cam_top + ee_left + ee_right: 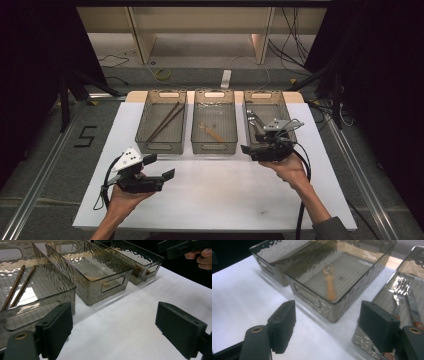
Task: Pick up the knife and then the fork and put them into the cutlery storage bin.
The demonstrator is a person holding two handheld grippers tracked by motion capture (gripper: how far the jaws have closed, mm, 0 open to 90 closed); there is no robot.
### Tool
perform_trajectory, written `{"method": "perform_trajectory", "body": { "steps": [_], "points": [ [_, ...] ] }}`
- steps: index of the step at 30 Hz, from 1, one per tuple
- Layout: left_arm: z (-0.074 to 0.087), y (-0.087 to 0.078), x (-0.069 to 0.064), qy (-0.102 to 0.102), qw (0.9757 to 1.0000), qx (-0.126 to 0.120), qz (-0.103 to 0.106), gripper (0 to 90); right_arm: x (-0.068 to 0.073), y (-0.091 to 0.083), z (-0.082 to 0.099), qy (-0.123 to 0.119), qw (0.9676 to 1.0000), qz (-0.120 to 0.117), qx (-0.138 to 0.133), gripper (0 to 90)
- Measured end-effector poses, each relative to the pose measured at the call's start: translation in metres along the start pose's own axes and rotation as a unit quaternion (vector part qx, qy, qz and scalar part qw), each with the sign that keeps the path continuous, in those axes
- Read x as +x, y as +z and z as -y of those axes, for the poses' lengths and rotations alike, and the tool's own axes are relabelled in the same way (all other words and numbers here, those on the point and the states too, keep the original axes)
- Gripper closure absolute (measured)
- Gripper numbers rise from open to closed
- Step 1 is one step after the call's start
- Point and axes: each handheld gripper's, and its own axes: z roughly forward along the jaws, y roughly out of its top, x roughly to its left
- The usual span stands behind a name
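Three smoky clear bins stand in a row on the white table [225, 195]. Two brown chopsticks [165, 121] [17, 286] lie in the left bin [161, 150]. The middle bin [214, 149] holds a wooden spoon [211, 131] [330, 285]. A fork [399, 293] and a knife [413, 307] lie in the right bin [285, 107]. My left gripper [161, 166] [112, 332] hovers open and empty in front of the left bin. Over the right bin's near left corner, my right gripper [256, 142] [329, 327] is open with nothing between its pads.
Bare white tabletop stretches between the bins and the near edge. Beyond the table are a grey floor with cables, a power strip [226, 78] and wooden furniture legs. Dark curtains close off both sides. The other hand's gripper [180, 248] shows far off in the left gripper view.
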Motion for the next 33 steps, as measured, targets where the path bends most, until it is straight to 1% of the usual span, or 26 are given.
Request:
{"method": "perform_trajectory", "body": {
  "steps": [3, 5, 8, 11, 13, 15, 16, 21, 25, 31, 33],
  "points": [
    [0.0, 0.0, 0.0, 0.0, 1.0, 0.0, 0.0, 13.8, 0.005, -0.003, 0.005, 0.005, 0.9999, -0.012, -0.009, 29.7],
    [0.0, 0.0, 0.0, 0.0, 1.0, 0.001, 0.002, 13.8, 0.008, -0.004, 0.009, 0.002, 0.9998, -0.014, -0.013, 29.1],
    [0.0, 0.0, 0.0, -0.005, 1.0, 0.0, 0.003, 13.8, 0.01, -0.007, 0.014, 0.001, 0.9997, -0.018, -0.018, 28.7],
    [0.0, 0.0, 0.0, -0.006, 1.0, 0.0, 0.004, 13.8, 0.012, -0.01, 0.022, 0.003, 0.9994, -0.022, -0.026, 28.6],
    [0.0, 0.0, 0.0, -0.005, 1.0, 0.003, 0.004, 13.8, 0.014, -0.012, 0.026, 0.003, 0.9992, -0.021, -0.033, 28.3],
    [0.0, 0.001, 0.0, -0.004, 1.0, 0.004, 0.005, 13.8, 0.015, -0.014, 0.03, 0.007, 0.9989, -0.028, -0.036, 27.9],
    [0.0, 0.001, 0.0, -0.005, 1.0, 0.004, 0.005, 13.8, 0.016, -0.015, 0.032, 0.007, 0.9987, -0.029, -0.04, 27.8],
    [0.0, 0.001, 0.0, -0.004, 1.0, 0.004, 0.006, 13.8, 0.02, -0.019, 0.039, 0.004, 0.9982, -0.036, -0.047, 26.8],
    [0.0, 0.001, 0.0, -0.005, 1.0, 0.004, 0.007, 13.8, 0.023, -0.023, 0.044, 0.003, 0.9977, -0.04, -0.056, 26.2],
    [0.0, 0.001, -0.001, -0.005, 0.9999, 0.006, 0.009, 13.8, 0.026, -0.027, 0.055, 0.0, 0.9967, -0.034, -0.074, 25.9],
    [0.0, 0.001, -0.001, -0.006, 0.9999, 0.006, 0.01, 13.7, 0.027, -0.028, 0.058, 0.002, 0.9963, -0.037, -0.078, 25.3]
  ]
}}
